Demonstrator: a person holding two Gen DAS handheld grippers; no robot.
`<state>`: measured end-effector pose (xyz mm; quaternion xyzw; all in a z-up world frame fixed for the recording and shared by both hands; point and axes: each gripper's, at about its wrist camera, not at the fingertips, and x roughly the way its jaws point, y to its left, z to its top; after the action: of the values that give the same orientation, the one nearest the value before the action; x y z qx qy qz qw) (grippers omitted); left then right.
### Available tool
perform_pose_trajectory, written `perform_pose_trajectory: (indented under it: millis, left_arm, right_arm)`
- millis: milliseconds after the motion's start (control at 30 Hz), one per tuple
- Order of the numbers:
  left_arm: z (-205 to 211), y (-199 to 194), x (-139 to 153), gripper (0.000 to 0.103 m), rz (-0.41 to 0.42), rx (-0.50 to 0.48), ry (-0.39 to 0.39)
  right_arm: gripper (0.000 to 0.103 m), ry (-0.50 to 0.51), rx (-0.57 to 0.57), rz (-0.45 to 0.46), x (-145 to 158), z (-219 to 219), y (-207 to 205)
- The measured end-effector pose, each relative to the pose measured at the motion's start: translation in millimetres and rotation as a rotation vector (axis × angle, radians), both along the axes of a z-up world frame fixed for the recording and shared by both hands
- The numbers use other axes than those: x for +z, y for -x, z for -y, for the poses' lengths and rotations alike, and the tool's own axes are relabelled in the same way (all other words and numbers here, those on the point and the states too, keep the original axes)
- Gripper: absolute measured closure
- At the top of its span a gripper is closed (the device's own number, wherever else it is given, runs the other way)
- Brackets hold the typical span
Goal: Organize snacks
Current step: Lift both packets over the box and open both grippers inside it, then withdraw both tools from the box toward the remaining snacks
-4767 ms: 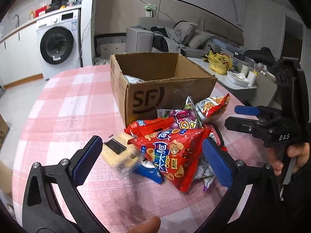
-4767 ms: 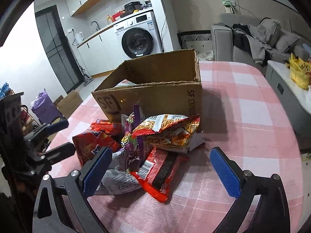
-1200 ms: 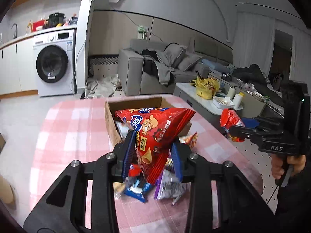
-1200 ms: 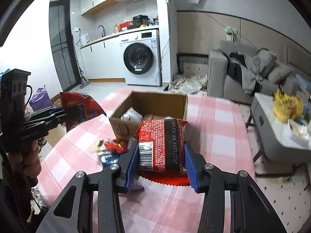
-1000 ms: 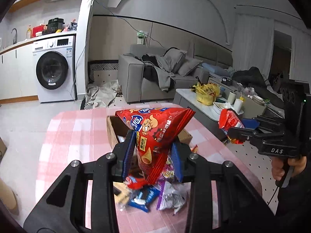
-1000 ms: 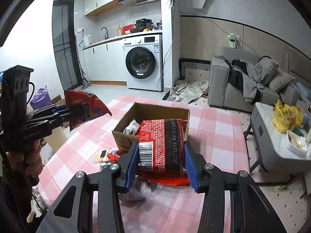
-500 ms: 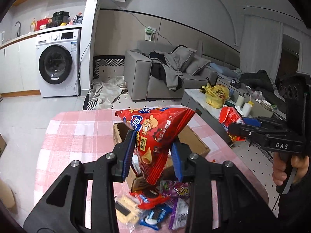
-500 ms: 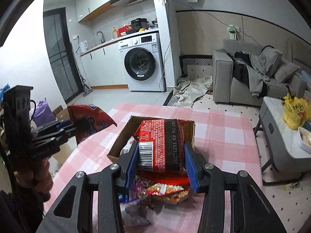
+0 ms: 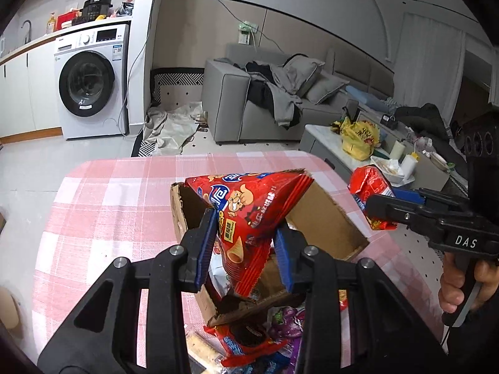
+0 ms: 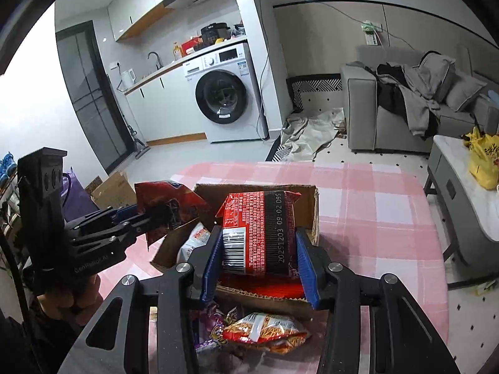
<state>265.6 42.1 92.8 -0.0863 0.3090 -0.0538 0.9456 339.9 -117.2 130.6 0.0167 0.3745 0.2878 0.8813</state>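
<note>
Pink checked cloth covers the table point(image 9: 103, 205), with an open cardboard box point(image 10: 313, 208) standing on it. My left gripper point(image 9: 246, 246) is clamped on a red chip bag point(image 9: 249, 208), held above the box: its narrow tail points down toward me, its broad sealed edge fans up and away, long axis roughly upright. My right gripper point(image 10: 259, 261) pinches a red noodle packet point(image 10: 262, 233) by its sides, long axis running away from me, over the box's near wall. Loose snack packets point(image 10: 265, 332) lie heaped on the cloth just beside that wall. Farther off are a washing machine point(image 9: 90, 84) and a grey sofa point(image 9: 268, 99).
</note>
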Motion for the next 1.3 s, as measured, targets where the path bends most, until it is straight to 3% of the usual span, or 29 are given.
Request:
perform_pose_trajectory:
  millis: [400, 667, 1033, 1300]
  left_arm:
    - [23.2, -41.8, -51.5, 0.071, -0.062, -0.037, -0.025]
    - [31.0, -61.0, -78.4, 0.071, -0.113, -0.048, -0.05]
    - [37.4, -73.3, -89.8, 0.07, -0.111, -0.073, -0.111]
    - [26.7, -76.3, -87.6, 0.071, -0.123, -0.081, -0.076]
  right_arm:
    - [0.058, 0.04, 0.047, -0.091, -53.5, -17.4, -24.5]
    - [0.058, 0.069, 0.063, -0.121, -69.8, -24.1, -31.2]
    - [0.058, 0.13, 0.067, -0.14, -82.5, -40.6, -28.3]
    - [0.057, 0.123, 0.059, -0.167, -81.0, -41.1, -21.0]
